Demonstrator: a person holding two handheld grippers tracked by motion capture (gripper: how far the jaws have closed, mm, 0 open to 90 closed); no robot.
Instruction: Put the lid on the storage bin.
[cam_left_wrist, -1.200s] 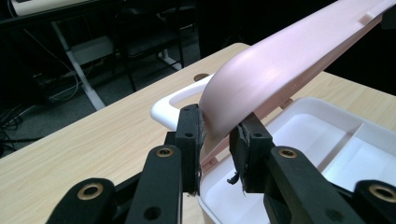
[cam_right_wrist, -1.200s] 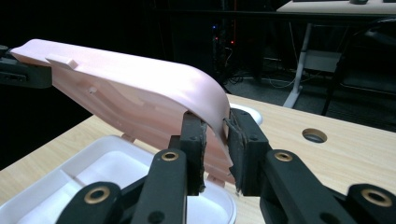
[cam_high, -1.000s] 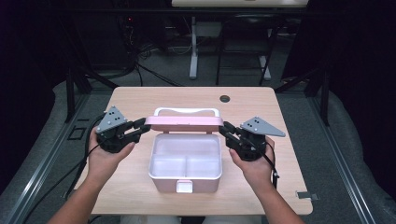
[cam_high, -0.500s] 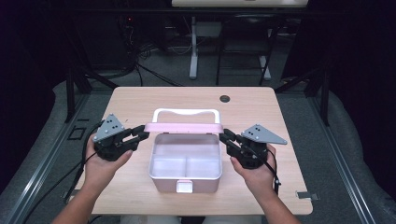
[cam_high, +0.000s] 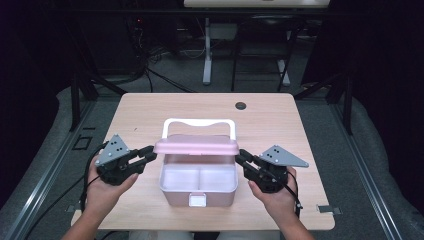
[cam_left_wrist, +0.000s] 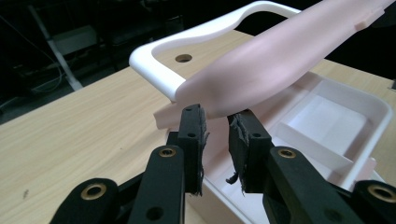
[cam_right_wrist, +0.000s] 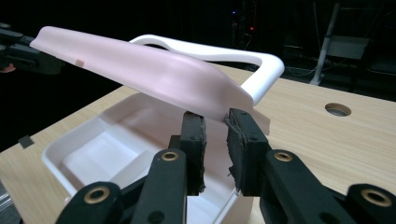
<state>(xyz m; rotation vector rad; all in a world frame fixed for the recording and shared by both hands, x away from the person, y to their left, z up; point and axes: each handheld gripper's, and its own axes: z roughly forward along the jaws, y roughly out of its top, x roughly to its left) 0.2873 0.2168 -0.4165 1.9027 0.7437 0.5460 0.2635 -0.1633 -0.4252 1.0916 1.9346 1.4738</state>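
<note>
Both grippers had drawn nearer the table's (cam_high: 150, 107) near edge since 1 second earlier, carrying the pink lid (cam_high: 196, 146) over the box (cam_high: 198, 186). Left gripper (cam_high: 148, 156) and right gripper (cam_high: 242, 159) each had jaws parted narrowly at a lid end, pinching nothing clearly; the lid could slip and drop. The box's 2 compartments lay empty. Its white handle (cam_high: 199, 122) lay toward the far edge.

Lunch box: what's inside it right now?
Nothing visible: the lunch box shows two bare white compartments split by a divider. The raised pink lid covers the rear strip, so that part can't be checked.
</note>
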